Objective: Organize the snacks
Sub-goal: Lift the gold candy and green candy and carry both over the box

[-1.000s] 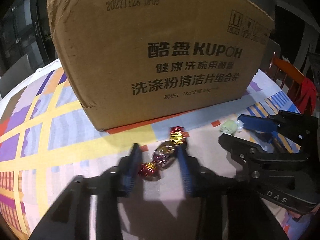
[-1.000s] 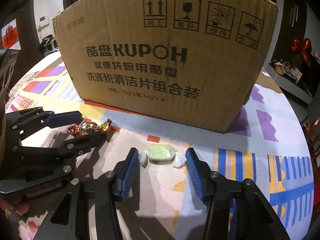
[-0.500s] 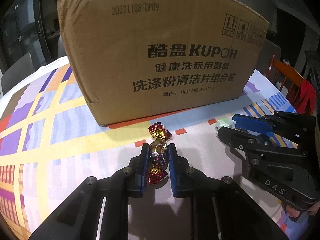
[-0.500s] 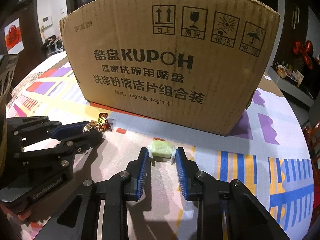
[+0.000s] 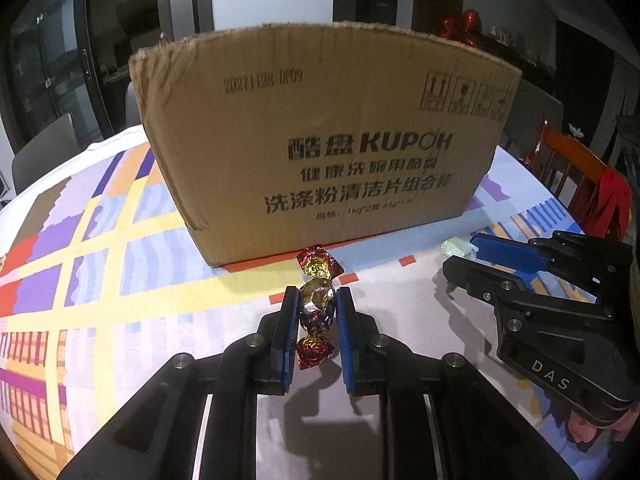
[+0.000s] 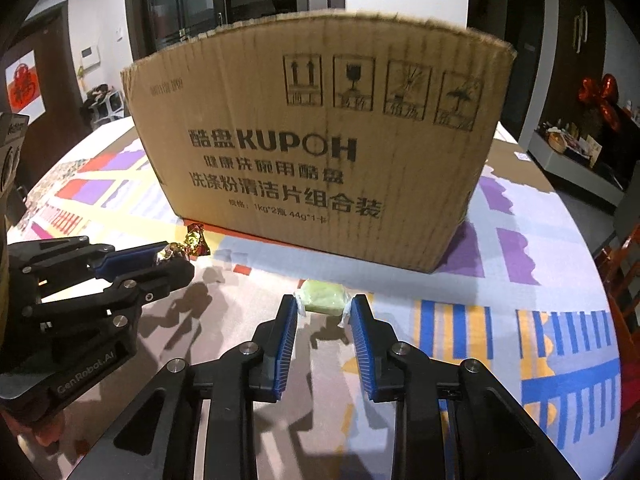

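A candy in red and gold foil (image 5: 316, 304) sits between the blue pads of my left gripper (image 5: 317, 300), which is shut on it and holds it just above the tablecloth. My right gripper (image 6: 325, 305) is shut on a pale green wrapped candy (image 6: 322, 297), pinched by its twisted ends at the fingertips. In the left wrist view the right gripper (image 5: 464, 258) is at the right with the green candy (image 5: 454, 247) peeking out. The right wrist view has the left gripper (image 6: 170, 258) at the left holding the foil candy (image 6: 192, 242). A tall cardboard box (image 5: 320, 152) stands just behind both.
The table wears a tablecloth (image 5: 80, 264) with yellow, purple, blue and red blocks. An orange wooden chair (image 5: 572, 160) with a red cloth stands at the right edge. The cardboard box (image 6: 320, 148) has high walls, and its inside is hidden. Dark cabinets stand behind.
Both grippers closed on their candies, the left on the foil one and the right on the green one, then rose a little off the cloth. The box top now shows lower in both views.
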